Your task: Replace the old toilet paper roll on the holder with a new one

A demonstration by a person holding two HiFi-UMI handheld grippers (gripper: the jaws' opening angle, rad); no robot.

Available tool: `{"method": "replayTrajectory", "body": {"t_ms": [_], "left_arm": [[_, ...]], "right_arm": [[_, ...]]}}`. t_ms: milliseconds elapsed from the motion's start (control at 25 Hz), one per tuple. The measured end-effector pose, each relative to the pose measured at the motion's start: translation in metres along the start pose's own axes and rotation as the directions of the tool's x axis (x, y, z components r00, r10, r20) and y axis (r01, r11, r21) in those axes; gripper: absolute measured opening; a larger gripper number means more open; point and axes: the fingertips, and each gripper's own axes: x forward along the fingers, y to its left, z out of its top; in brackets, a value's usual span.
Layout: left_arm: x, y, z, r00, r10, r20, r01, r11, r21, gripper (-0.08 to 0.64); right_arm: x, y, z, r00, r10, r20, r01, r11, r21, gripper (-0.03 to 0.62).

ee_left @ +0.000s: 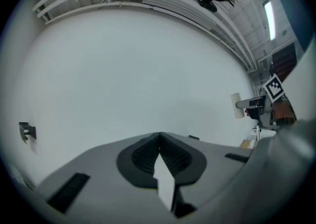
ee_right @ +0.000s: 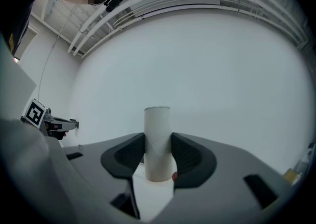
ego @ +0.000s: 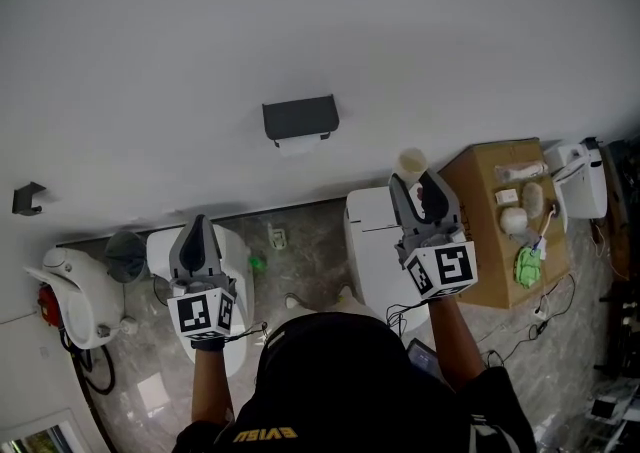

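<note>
A plain white wall meets a grey marbled tile floor, where white toilet fixtures stand beside a brown cardboard box topped with small items. A black wall-mounted toilet paper holder hangs on the wall ahead, between the two grippers, with a short scrap of white paper under it.

The left gripper has its fingers pressed together, with nothing between them. The right gripper has its fingers partly apart, clamped on an upright, pale, bare cardboard toilet roll tube.

Each gripper's cube carries black-and-white square markers. Yellow lettering on the person's dark top is too small to read.
</note>
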Motion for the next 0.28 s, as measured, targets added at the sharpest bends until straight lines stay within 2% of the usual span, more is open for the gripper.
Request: {"method": "replayTrajectory", "body": {"t_ms": [280], "left_arm": [[0.011, 0.017, 0.016, 1.000, -0.020, 0.022, 0.019, 0.997, 0.068, 0.011]], "right_arm": [[0.003, 0.000, 0.005, 1.000, -0.001, -0.008, 0.001, 1.000, -0.015, 0.169]]}}
